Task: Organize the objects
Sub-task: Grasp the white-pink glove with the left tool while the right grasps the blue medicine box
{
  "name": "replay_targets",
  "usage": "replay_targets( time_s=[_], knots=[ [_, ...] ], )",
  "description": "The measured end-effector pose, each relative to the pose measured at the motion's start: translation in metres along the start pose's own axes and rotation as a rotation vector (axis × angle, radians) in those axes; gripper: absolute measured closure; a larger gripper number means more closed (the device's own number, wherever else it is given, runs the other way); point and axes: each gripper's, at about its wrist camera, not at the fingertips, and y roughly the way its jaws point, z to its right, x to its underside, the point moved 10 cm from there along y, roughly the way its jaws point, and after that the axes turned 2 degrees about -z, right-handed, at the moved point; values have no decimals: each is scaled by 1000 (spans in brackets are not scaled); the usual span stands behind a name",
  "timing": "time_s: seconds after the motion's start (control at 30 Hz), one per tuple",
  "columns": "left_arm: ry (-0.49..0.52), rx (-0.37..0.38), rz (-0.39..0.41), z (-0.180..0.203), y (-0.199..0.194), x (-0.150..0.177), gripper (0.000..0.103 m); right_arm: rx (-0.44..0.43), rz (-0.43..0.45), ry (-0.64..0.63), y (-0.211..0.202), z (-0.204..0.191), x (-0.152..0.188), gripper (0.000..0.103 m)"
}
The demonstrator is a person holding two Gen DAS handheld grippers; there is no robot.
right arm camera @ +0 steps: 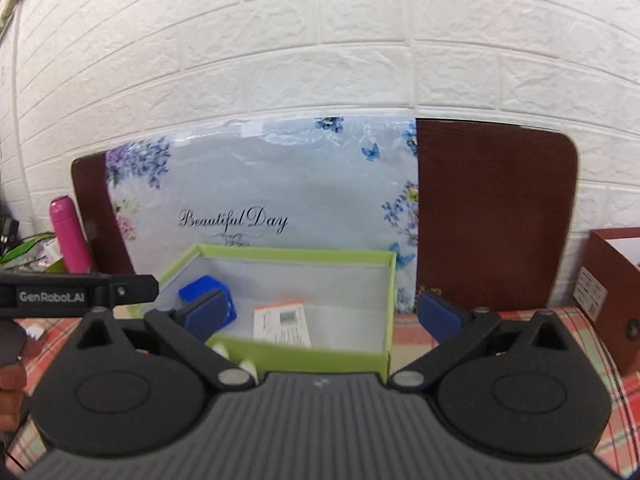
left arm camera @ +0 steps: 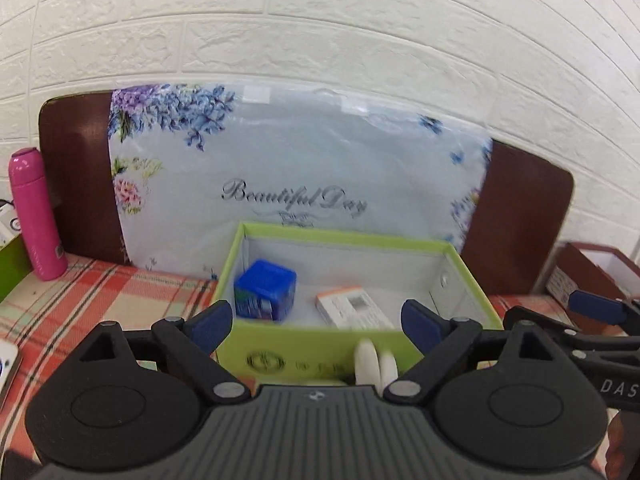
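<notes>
A green open box [left arm camera: 320, 347] stands on the plaid tablecloth; it also shows in the right wrist view [right arm camera: 320, 356]. Inside lie a blue cube [left arm camera: 266, 295] [right arm camera: 232, 306] at the left and a white and orange carton [left arm camera: 354, 308] [right arm camera: 282, 320] in the middle. A small white object [left arm camera: 374, 364] [right arm camera: 246, 366] sits in front of the box's near wall. My left gripper [left arm camera: 318, 320] is open and empty just before the box. My right gripper [right arm camera: 320, 314] is open and empty, near the box's front edge.
A pink bottle [left arm camera: 34, 216] [right arm camera: 70, 240] stands at the left. A floral "Beautiful Day" package [left arm camera: 300, 168] leans on a brown board [right arm camera: 492, 216] against the white brick wall. A brown box [right arm camera: 612, 292] stands at the right. The right gripper shows in the left wrist view [left arm camera: 592, 308].
</notes>
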Motion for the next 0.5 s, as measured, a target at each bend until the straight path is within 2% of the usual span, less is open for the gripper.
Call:
replay_targets(
  time_s=[0.1,0.27,0.5],
  knots=[
    [2,12,-42,5,-10,29,9,25,1,-33,-28,-1,24,0],
    [-9,28,-95,9,-22,67,9,59,-31,-7,-61,5,69,0],
    [-34,92,-154,22,-22,97,9,100,-143,33,-69,9,134,0]
  ],
)
